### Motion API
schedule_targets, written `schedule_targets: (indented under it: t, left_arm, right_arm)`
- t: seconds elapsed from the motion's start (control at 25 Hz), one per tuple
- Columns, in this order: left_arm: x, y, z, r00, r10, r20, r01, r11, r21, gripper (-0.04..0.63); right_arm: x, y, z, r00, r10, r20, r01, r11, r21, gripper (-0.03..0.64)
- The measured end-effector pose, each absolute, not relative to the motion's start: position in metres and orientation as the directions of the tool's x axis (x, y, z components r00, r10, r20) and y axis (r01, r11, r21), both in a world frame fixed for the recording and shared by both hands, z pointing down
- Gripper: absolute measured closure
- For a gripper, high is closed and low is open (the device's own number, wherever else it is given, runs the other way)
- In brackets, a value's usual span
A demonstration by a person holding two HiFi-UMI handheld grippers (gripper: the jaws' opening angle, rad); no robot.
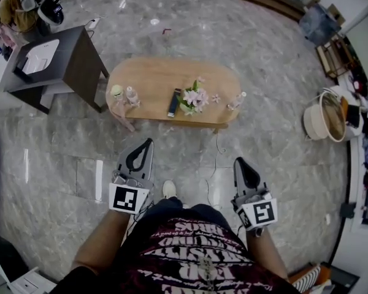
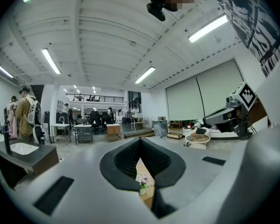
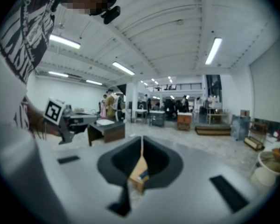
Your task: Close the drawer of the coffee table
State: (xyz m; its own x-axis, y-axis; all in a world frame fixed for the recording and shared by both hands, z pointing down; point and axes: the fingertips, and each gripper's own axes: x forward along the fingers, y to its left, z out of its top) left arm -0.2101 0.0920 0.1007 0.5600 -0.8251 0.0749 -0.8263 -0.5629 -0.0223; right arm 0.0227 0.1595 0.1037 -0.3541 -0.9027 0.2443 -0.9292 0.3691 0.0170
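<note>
Coffee table sits mid-floor, well ahead of you, long side facing you. Its drawer can't be made out in any view, so find the front panel first, prob. under the near edge. Judging by the build, it's a light wooden drawer w/ a stiff front: push flat on the panel's middle, no grip needed. Go gently, since the table looks light, the floor is glossy, and the flowers, small bottles and dark remote on top could tip or slide. Left gripper and right gripper are both clenched on nothing, near your waist, well apart from the table. Dark side table stands far left, basket to the right.
</note>
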Motion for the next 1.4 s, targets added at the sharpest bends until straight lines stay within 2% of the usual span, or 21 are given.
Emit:
schedule_targets:
  t: [0.2, 0.4, 0.8, 1.16, 1.4]
  left_arm:
    - [-0.213, 0.063, 0.117, 0.566, -0.820, 0.087, -0.823, -0.568, 0.001, 0.571]
    - [-0.205, 0.056, 0.129, 0.587, -0.804, 0.100, -0.810, -0.585, 0.044, 0.571]
    - [-0.206, 0.043, 0.154, 0.559, -0.811, 0.173, -0.828, -0.557, 0.065, 0.571]
    - [-0.158, 0.007, 0.163, 0.562, -0.791, 0.243, -0.819, -0.573, 0.031, 0.571]
    - [-0.133, -0.018, 0.158, 0.525, -0.811, 0.260, -0.837, -0.546, -0.013, 0.571]
  right_arm:
    - [0.026, 0.151, 0.103, -0.318, -0.913, 0.257, -0.941, 0.337, 0.035, 0.581]
    - [0.038, 0.137, 0.112, -0.283, -0.914, 0.290, -0.957, 0.288, -0.028, 0.581]
    - [0.042, 0.113, 0.133, -0.327, -0.890, 0.317, -0.944, 0.325, -0.059, 0.581]
    - [0.112, 0.090, 0.152, -0.291, -0.901, 0.322, -0.955, 0.255, -0.150, 0.581]
    - [0.156, 0.054, 0.171, -0.329, -0.896, 0.297, -0.936, 0.268, -0.229, 0.581]
